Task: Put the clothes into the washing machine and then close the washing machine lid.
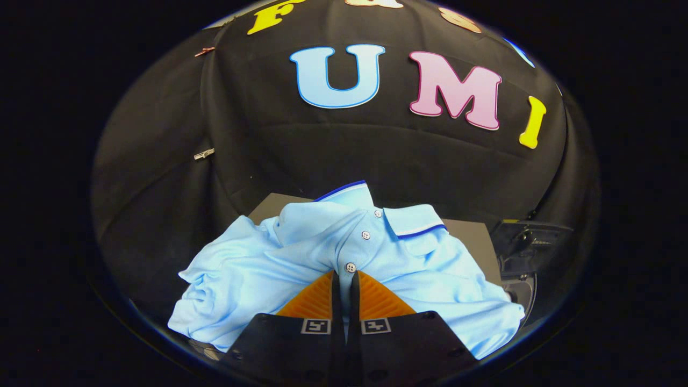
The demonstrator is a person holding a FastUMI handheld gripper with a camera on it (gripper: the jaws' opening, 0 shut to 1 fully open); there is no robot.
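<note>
- Gripper (344, 279) fingers nearly together, pinching a fold of the light blue polo shirt (301, 263) just below its lowest button.
- Shirt lies crumpled on a grey surface (473, 236); loading and lid closing both appear undone.
- Dark machine part (529, 244) right of shirt, likely the washer.
- Black cloth wall behind shirt.

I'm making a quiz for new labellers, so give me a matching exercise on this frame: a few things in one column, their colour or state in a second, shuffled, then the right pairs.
Column one:
1. polo shirt
2. finger pads
3. gripper
4. collar trim

Column two:
a. dark blue stripe
b. orange and ribbed
c. light blue, crumpled on a grey surface
d. closed on a fold of the button placket

Pairs: 1-c, 2-b, 3-d, 4-a
</note>
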